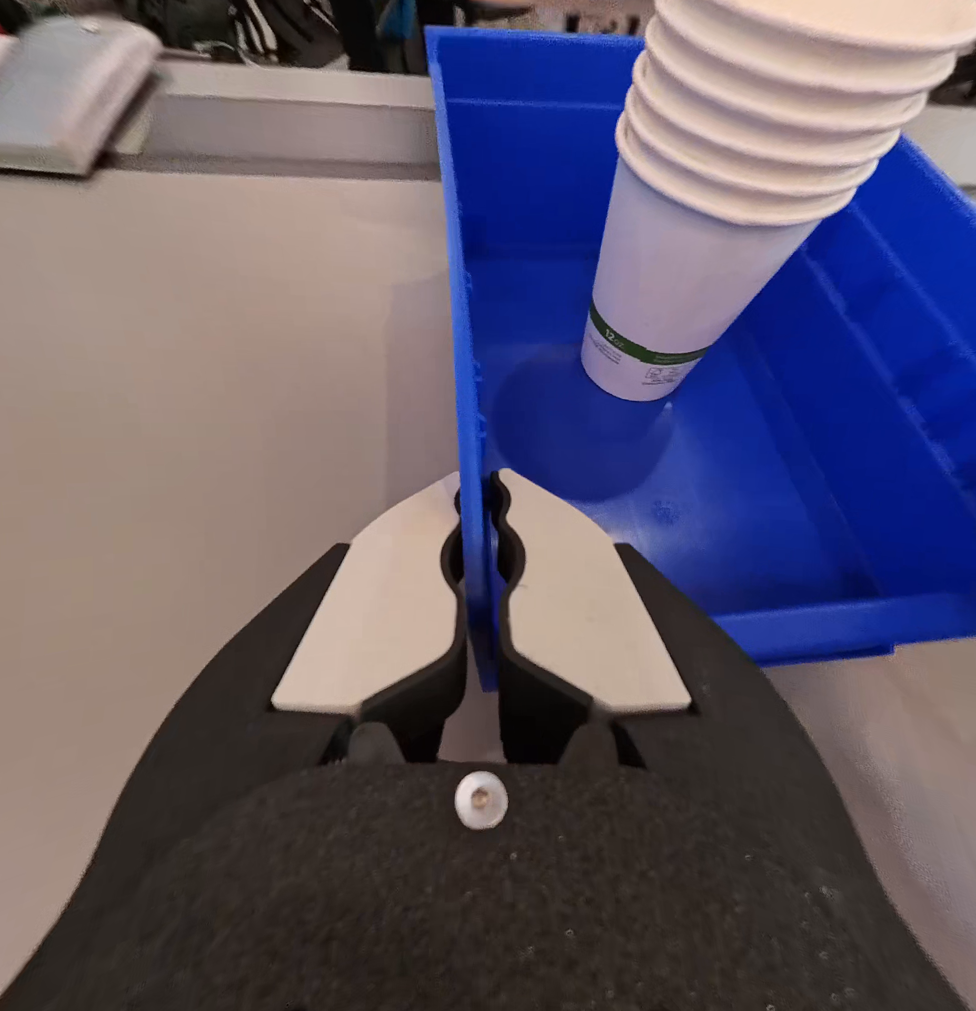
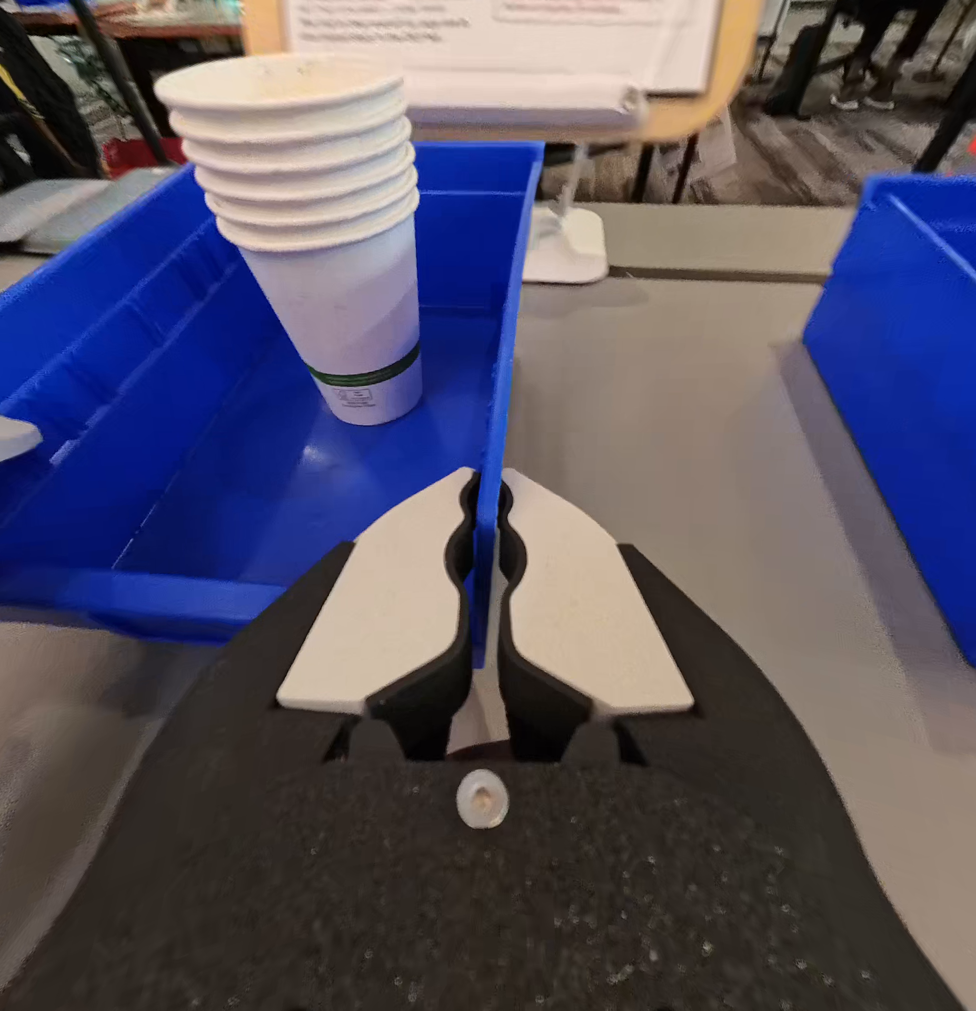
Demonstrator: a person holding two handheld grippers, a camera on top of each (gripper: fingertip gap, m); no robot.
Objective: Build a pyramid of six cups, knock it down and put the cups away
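A stack of cups (image 2: 316, 230) stands inside a bin (image 2: 146, 339) on the counter (image 2: 666, 437), a gripper clamped on each side wall; a second bin (image 2: 912, 383) sits to its right.

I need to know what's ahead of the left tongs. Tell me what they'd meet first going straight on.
Nothing free: the left tongs are shut on the blue bin side wall, so they would just slide along it. The far end wall probably comes next; the stack of cups stands off to the right.

A grey bench (image 2: 666, 416) was seen; a wooden board (image 2: 732, 60) on a white stand (image 2: 568, 240) was positioned behind it.
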